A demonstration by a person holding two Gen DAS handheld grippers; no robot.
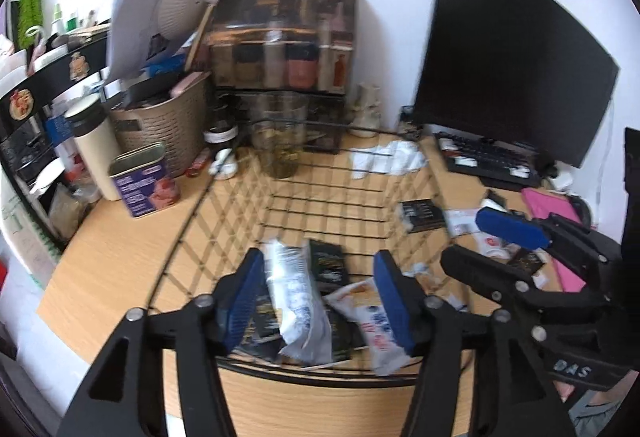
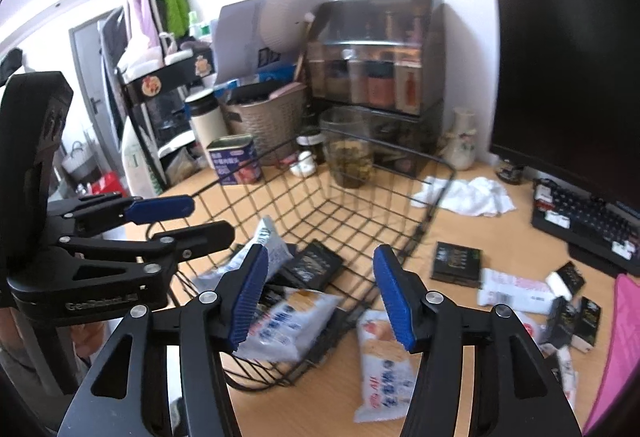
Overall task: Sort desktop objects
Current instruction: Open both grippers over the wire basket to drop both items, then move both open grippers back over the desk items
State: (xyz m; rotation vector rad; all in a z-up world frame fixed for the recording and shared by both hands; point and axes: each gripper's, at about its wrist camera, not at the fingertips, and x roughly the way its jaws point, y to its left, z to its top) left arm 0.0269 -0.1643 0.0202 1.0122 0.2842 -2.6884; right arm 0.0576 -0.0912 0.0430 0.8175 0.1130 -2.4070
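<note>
Right wrist view: right hand-held gripper [image 2: 320, 297] w/ jaws well apart, nothing between the pads; a white snack packet [image 2: 382, 365] lies flat on the worktop [image 2: 460, 233] just below and ahead of it, outside the wire basket [image 2: 360, 197]. Left hand-held gripper [image 1: 320, 301] also spread open, empty, hovering over packets already in the basket, incl. a silver pouch [image 1: 298, 301]. Packet looks light, soft, crinkly, prob. slippery film; best pinched across its narrow width near the middle, or at a sealed end. Black sachets [image 2: 458, 261] farther right look stiffer, flat, harder to lift off the surface. In the way: basket rim close left of the packet; keyboard [image 2: 592, 225], crumpled tissue [image 2: 476, 197] and glass jar [image 2: 352, 149] farther ahead, clear of the reach.
</note>
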